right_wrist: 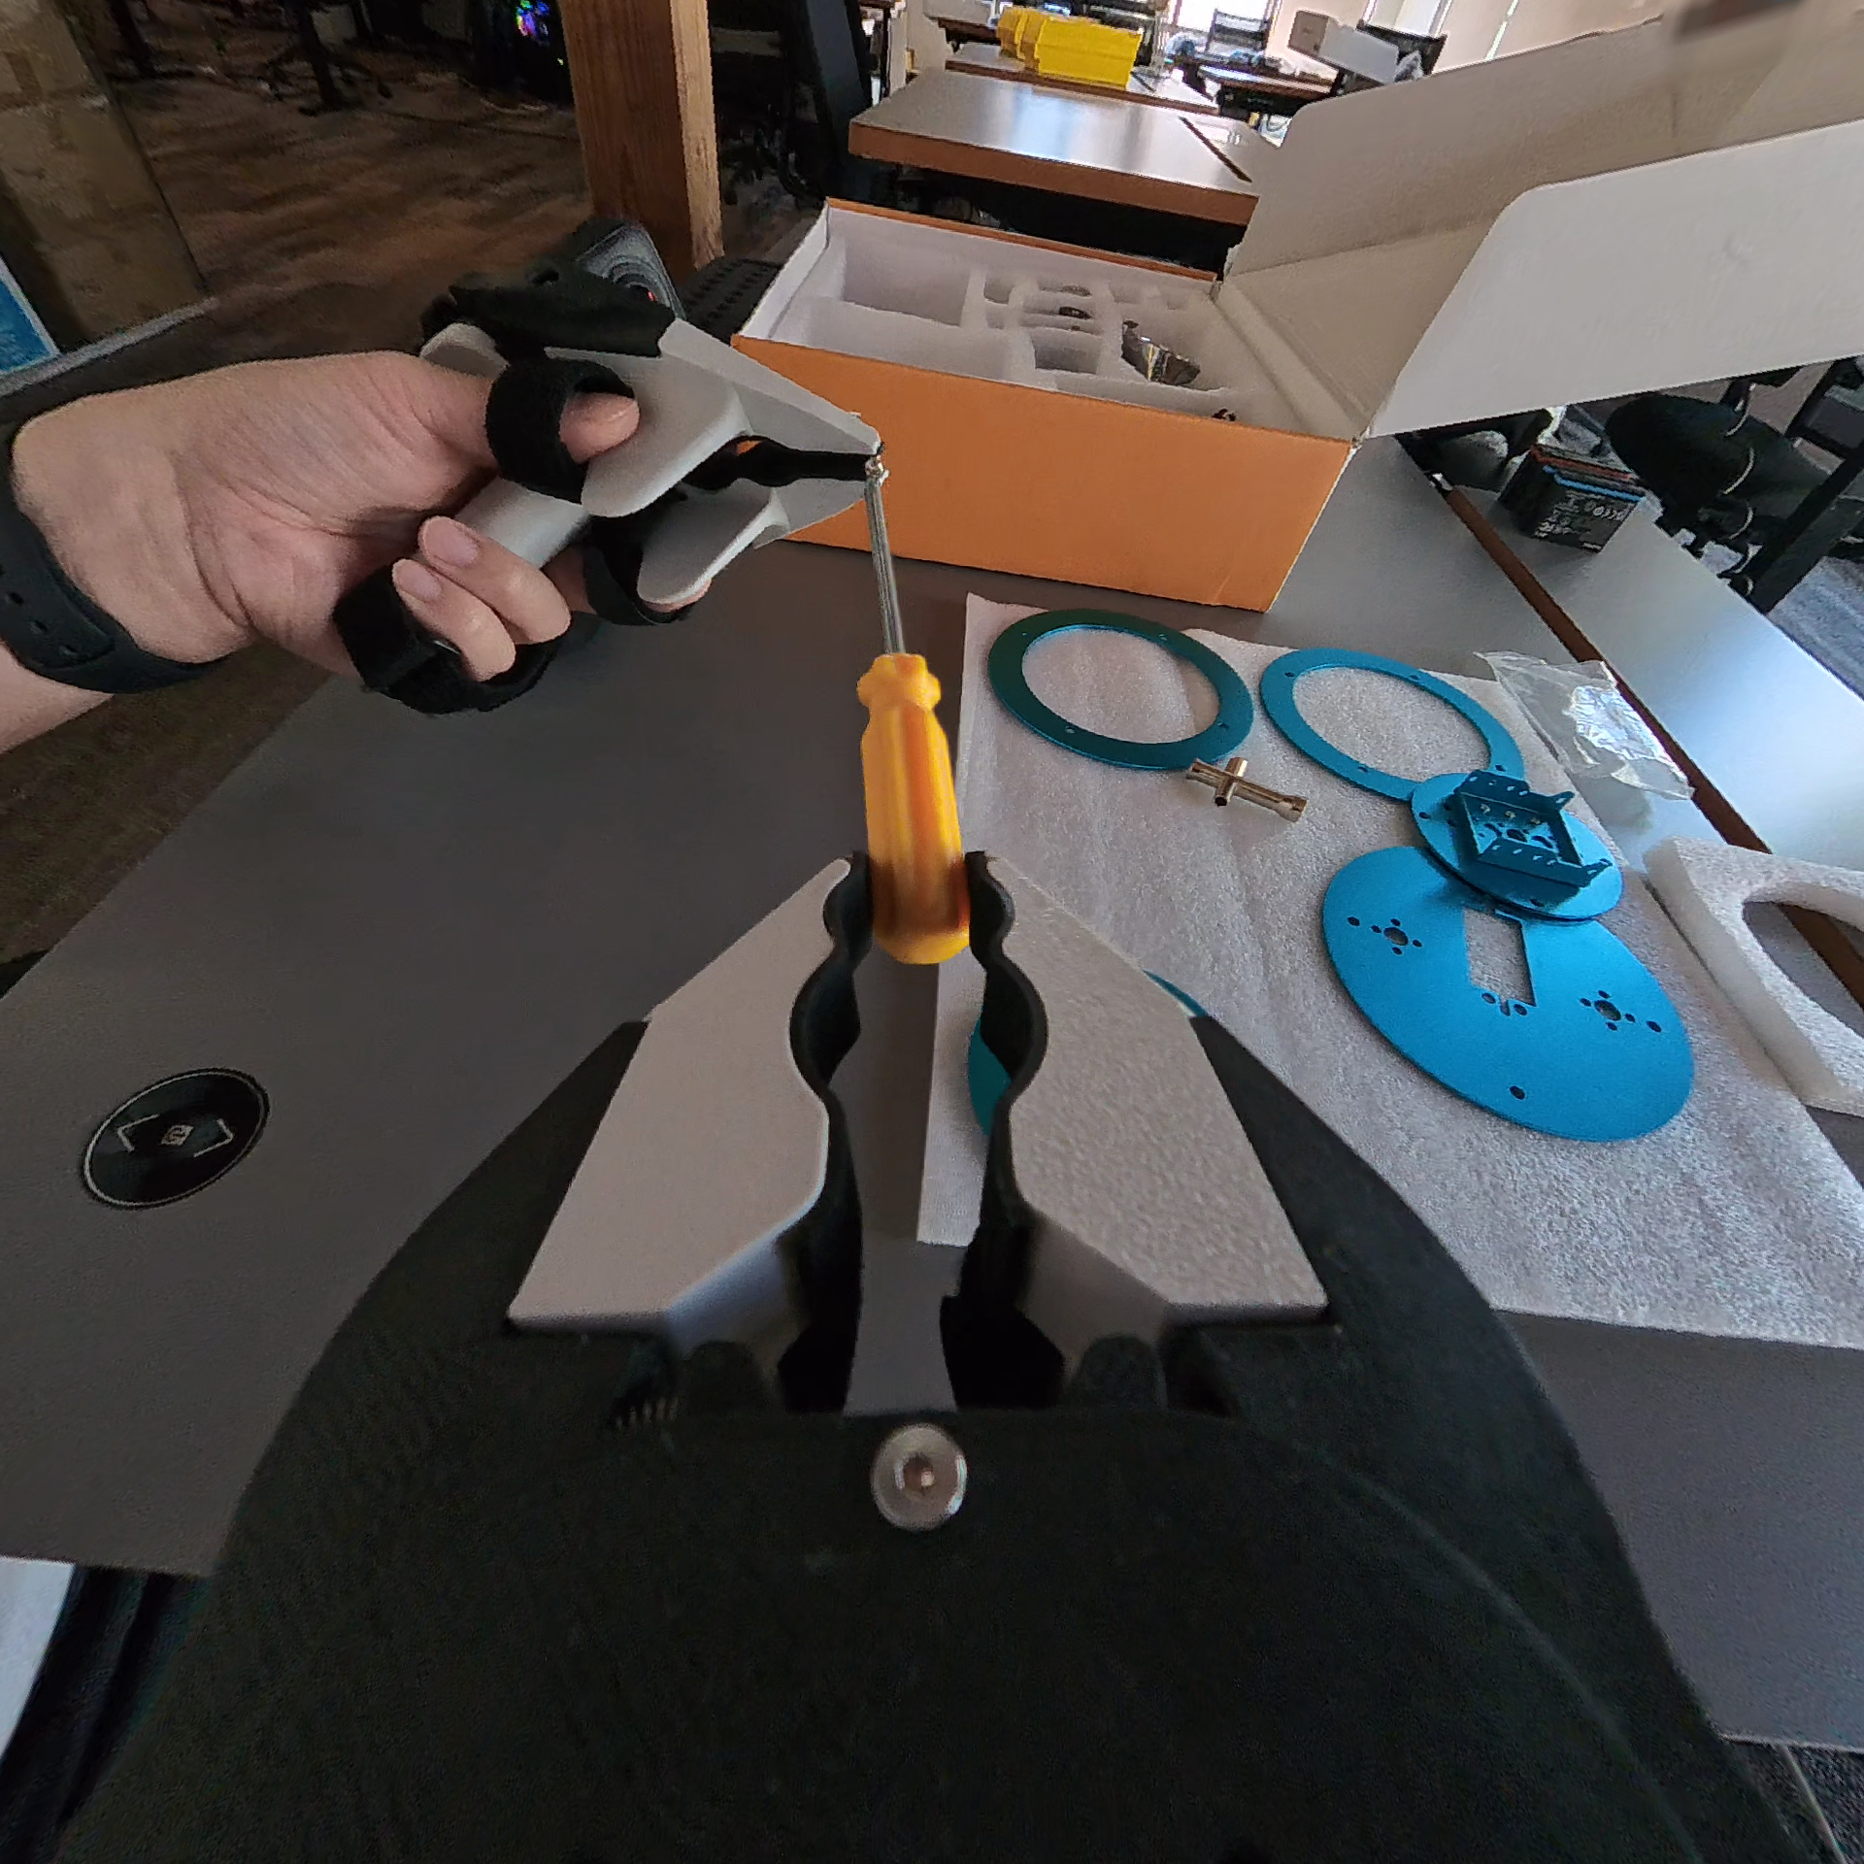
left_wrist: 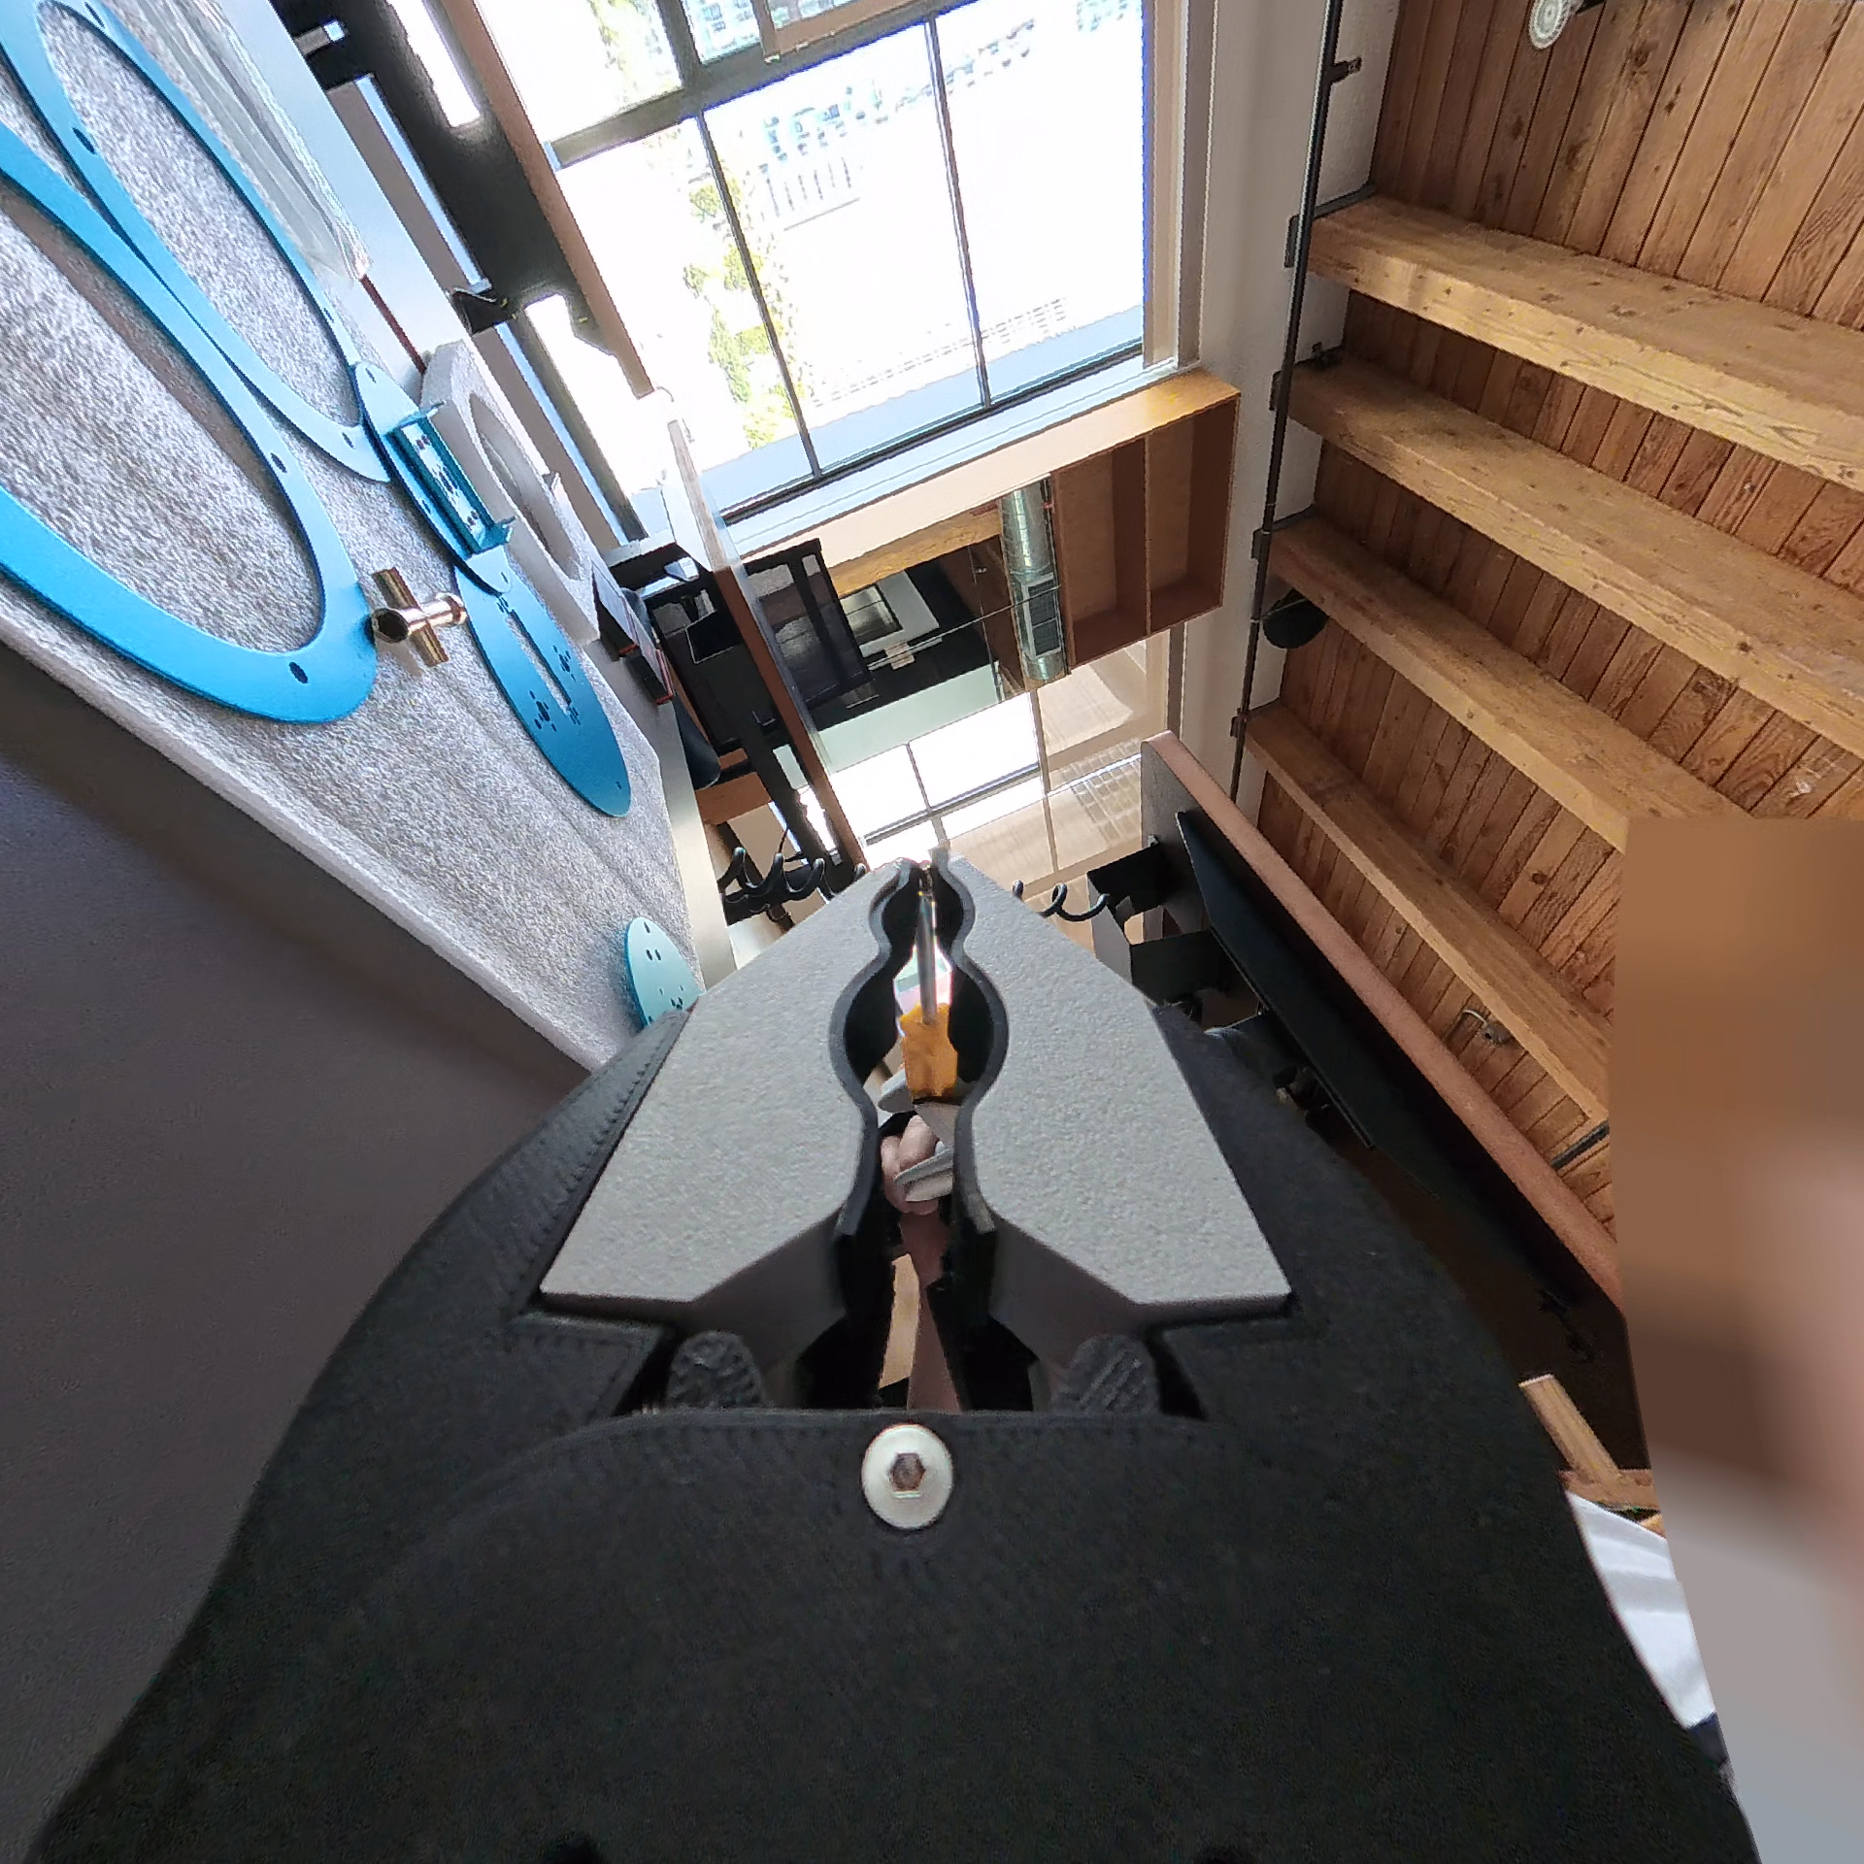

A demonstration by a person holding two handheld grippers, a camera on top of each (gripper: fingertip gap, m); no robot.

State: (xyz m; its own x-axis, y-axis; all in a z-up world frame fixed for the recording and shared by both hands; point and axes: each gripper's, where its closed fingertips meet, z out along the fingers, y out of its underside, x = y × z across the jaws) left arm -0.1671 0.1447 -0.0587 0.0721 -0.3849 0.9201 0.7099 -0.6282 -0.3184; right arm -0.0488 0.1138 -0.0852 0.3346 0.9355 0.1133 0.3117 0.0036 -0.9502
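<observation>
Your right tool [right_wrist: 913, 888] is clamped on the butt of the yellow screwdriver handle [right_wrist: 908, 797], its fingers closed only as far as the handle allows. The screwdriver stands nearly upright above the grey tabletop [right_wrist: 454, 908], near its middle. Your left tool [right_wrist: 872, 454] is closed almost completely, pinching the tip of the steel shaft [right_wrist: 886, 565]; in the left wrist view the shaft [left_wrist: 925, 943] runs between the nearly touching fingertips [left_wrist: 913, 878].

Beside the screwdriver, toward the tabletop's right edge, a white foam sheet [right_wrist: 1160, 1059] carries two blue rings [right_wrist: 1120, 686], a small cross-shaped metal wrench [right_wrist: 1246, 792] touching one ring, a large blue disc [right_wrist: 1503, 1019] and a blue square bracket [right_wrist: 1513, 837] on a smaller disc. A white foam block [right_wrist: 1735, 918] lies at the right edge. An open orange box [right_wrist: 1059, 474] sits along the far edge, just behind your left tool. Nothing lies between the tools.
</observation>
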